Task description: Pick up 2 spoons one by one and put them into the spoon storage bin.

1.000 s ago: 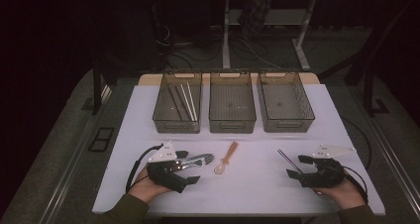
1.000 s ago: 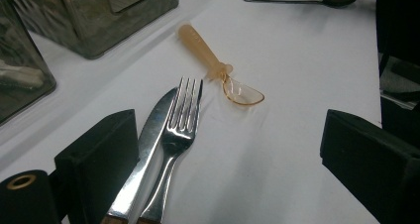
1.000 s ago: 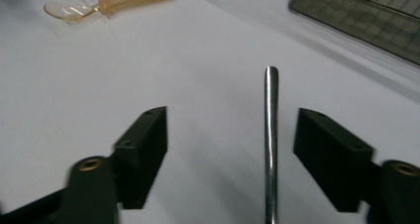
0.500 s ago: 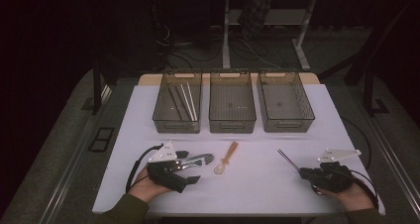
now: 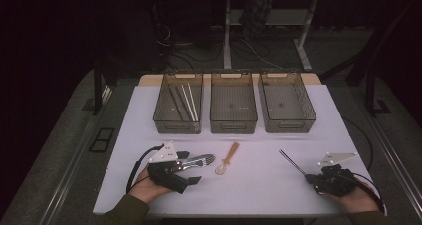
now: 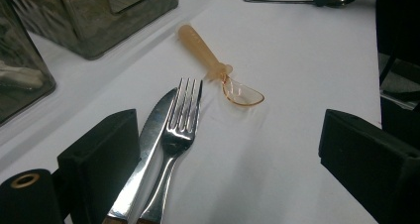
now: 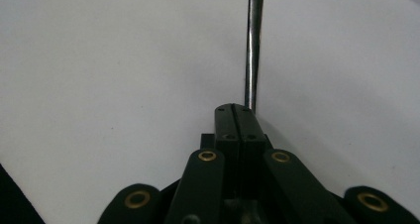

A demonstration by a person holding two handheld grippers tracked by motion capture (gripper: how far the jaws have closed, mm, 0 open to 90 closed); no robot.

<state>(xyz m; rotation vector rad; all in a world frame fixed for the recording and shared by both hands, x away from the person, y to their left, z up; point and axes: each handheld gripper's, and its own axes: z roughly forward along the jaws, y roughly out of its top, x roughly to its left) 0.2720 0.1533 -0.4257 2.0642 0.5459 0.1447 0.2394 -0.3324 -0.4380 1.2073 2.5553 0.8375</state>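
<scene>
Since a second ago the right gripper (image 5: 312,177) has slid back toward six o'clock on the table (image 5: 259,195) and settled lower near the front edge, while the left gripper (image 5: 191,172) and the cutlery in front of it lie as they did. That left gripper has its jaws spread wide, and the fork (image 6: 181,130) and knife (image 6: 148,144) lie together between them, the fork resting partly on the blade, tips pointing toward one o'clock in the left gripper view. Both are stiff, smooth steel, fairly light but slippery, and flat against the white surface, so I judge the best hold is across the narrow handle, one piece at a time, with a firm squeeze. Just beyond them, toward one o'clock, lies a small amber plastic spoon (image 6: 223,75), very light and easily flicked away. The right gripper's jaws are pressed together, and a thin metal rod (image 7: 253,50) runs up toward twelve o'clock just beside their tip; whether they pinch its end I cannot tell. Three bins stand in a row at the far side, and the left bin (image 5: 178,123) already holds some long utensils.
</scene>
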